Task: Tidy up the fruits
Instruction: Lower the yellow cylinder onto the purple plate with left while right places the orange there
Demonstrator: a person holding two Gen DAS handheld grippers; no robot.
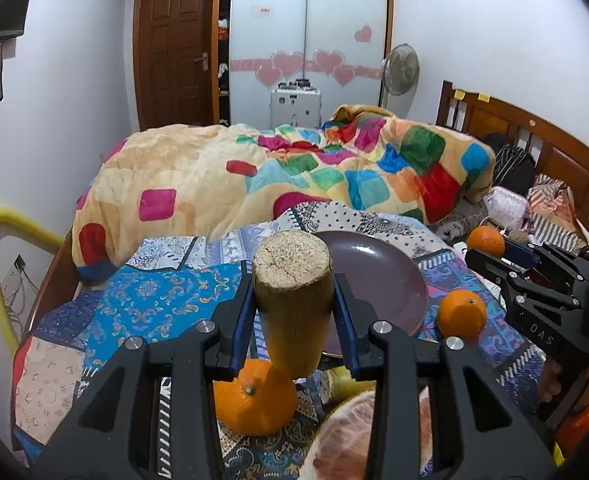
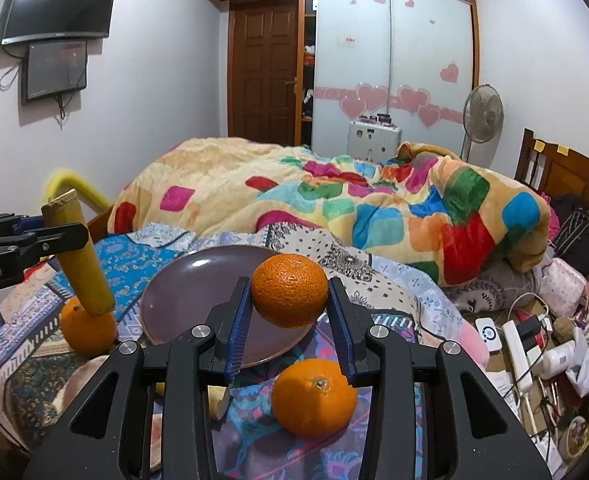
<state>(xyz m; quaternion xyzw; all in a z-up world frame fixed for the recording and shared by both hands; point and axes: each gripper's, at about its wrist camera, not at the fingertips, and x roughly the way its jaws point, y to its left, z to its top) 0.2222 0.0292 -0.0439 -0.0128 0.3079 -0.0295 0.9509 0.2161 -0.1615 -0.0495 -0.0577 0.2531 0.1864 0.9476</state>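
My left gripper (image 1: 294,312) is shut on a yellow sugarcane piece (image 1: 294,300), held upright above an orange (image 1: 254,400) on the patterned bedsheet; it also shows in the right wrist view (image 2: 80,256). My right gripper (image 2: 290,312) is shut on an orange (image 2: 290,290), held above the near rim of the purple plate (image 2: 190,292). The plate (image 1: 382,280) has nothing on it. Another orange (image 2: 312,396) lies on the sheet under the right gripper. A third loose orange (image 2: 88,330) lies left of the plate.
A peeled pomelo (image 1: 346,436) lies at the near edge, partly hidden by the left gripper. A bunched colourful blanket (image 1: 294,172) lies behind the plate. A power strip and clutter (image 2: 534,344) lie to the right. The bed's headboard (image 2: 566,168) is far right.
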